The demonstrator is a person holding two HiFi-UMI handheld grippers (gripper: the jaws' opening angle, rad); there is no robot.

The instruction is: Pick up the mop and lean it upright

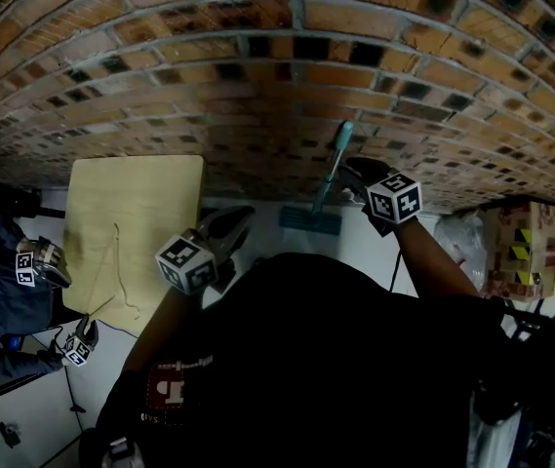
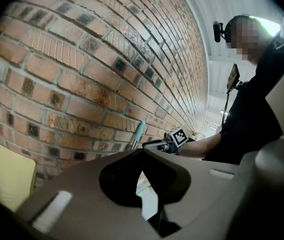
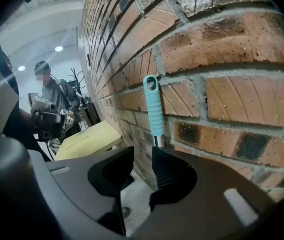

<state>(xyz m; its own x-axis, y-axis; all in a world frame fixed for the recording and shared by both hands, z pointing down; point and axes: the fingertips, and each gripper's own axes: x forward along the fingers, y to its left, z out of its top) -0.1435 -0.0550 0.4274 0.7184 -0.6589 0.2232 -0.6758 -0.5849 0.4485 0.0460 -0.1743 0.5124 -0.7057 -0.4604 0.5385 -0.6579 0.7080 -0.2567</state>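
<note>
- A pale yellow flat board (image 1: 136, 232) is lying left of the mop, against the red brick wall (image 1: 257, 66).
- The teal-handled mop (image 1: 331, 169) is leaning upright on that wall.
- The right hand-held gripper (image 3: 142, 156) is standing with jaws apart, empty, just short of the handle.
- The left hand-held gripper (image 2: 142, 156) is showing its jaws together, empty.

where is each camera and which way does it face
head view: on the person's head, looking down at brick wall and mop; torso, arms, left tool, right tool show
left gripper view: on the left tool, facing along the wall toward the right tool; shut jaws show
right gripper view: on the right tool, facing the mop at the wall; parted jaws show
shared: all see the mop
</note>
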